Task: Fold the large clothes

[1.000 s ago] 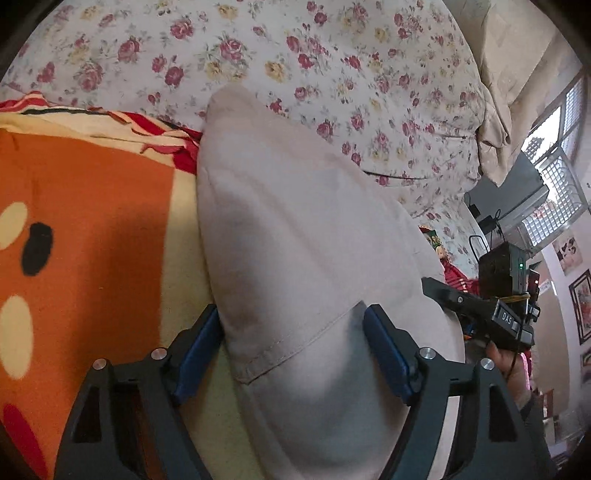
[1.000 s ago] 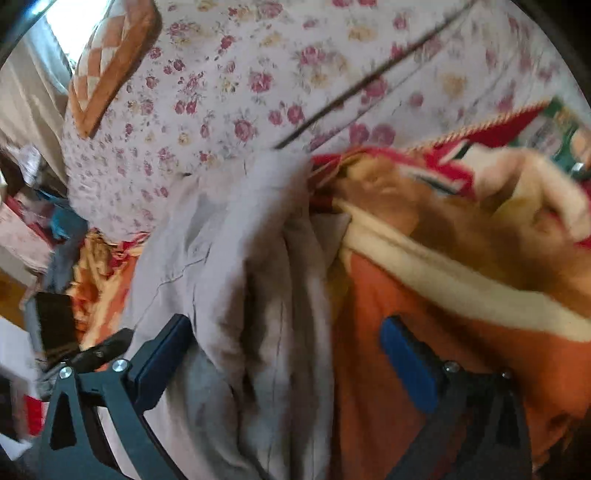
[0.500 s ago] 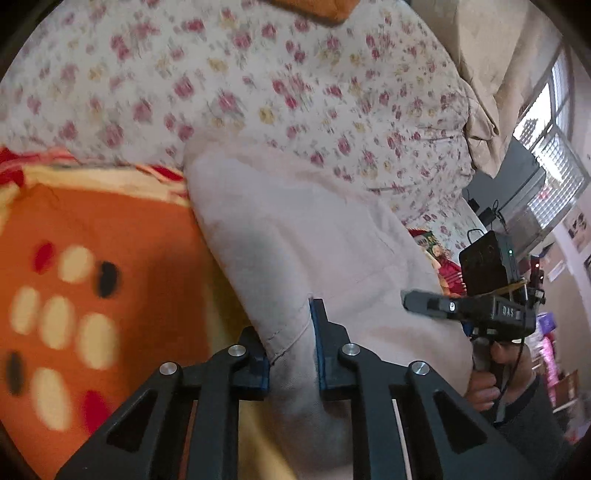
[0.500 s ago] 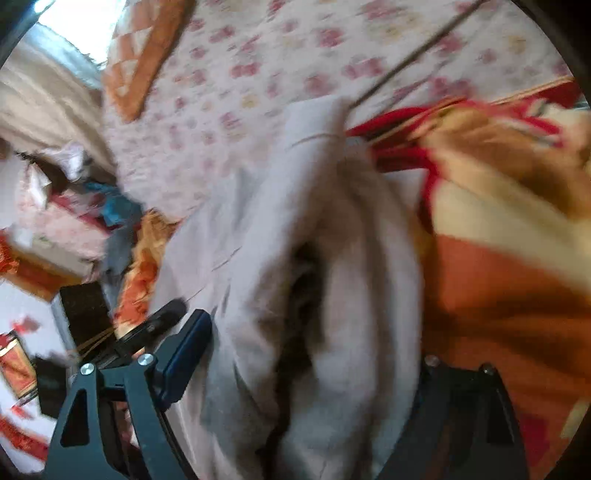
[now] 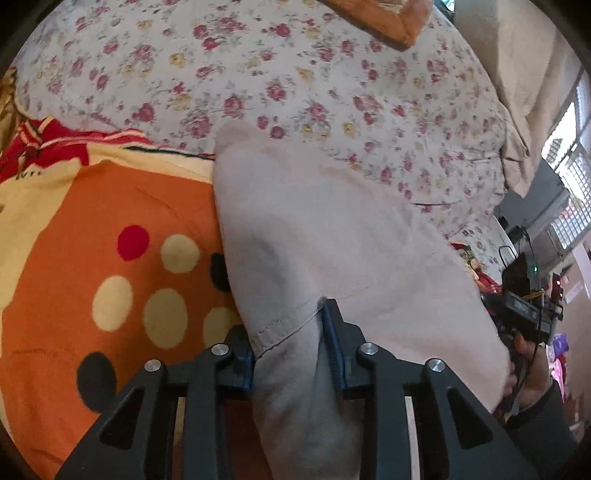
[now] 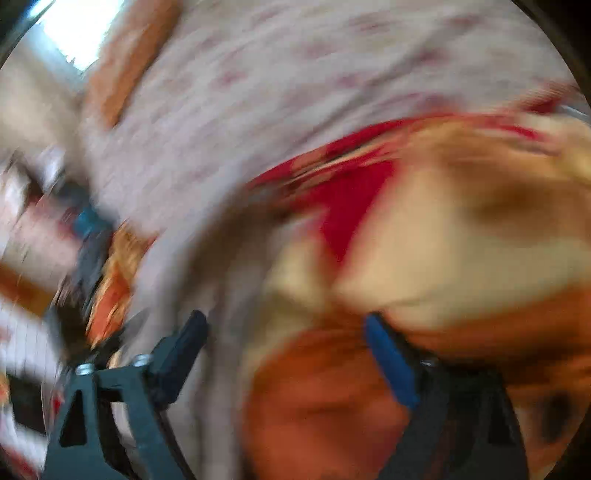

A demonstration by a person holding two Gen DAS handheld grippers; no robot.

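Observation:
A beige garment (image 5: 332, 240) lies folded over on the bed, reaching from the floral sheet down to my left gripper (image 5: 288, 343). That gripper is shut on the garment's hemmed edge, with cloth bunched between its blue pads. The right wrist view is heavily blurred. In it my right gripper (image 6: 288, 354) stands wide open with nothing between its fingers, over the orange blanket (image 6: 332, 406). A grey strip of the garment (image 6: 218, 332) runs up past its left finger. The right gripper's body and the hand holding it show in the left wrist view (image 5: 524, 314).
An orange blanket with coloured dots (image 5: 110, 277) covers the bed to the left of the garment. A floral sheet (image 5: 295, 85) lies beyond it. An orange cushion (image 5: 388, 22) sits at the top. A window (image 5: 569, 177) and clutter stand at the right.
My left gripper went from open around the garment's edge to shut on it. My right gripper swung right off the garment bundle to over the orange blanket, moving fast.

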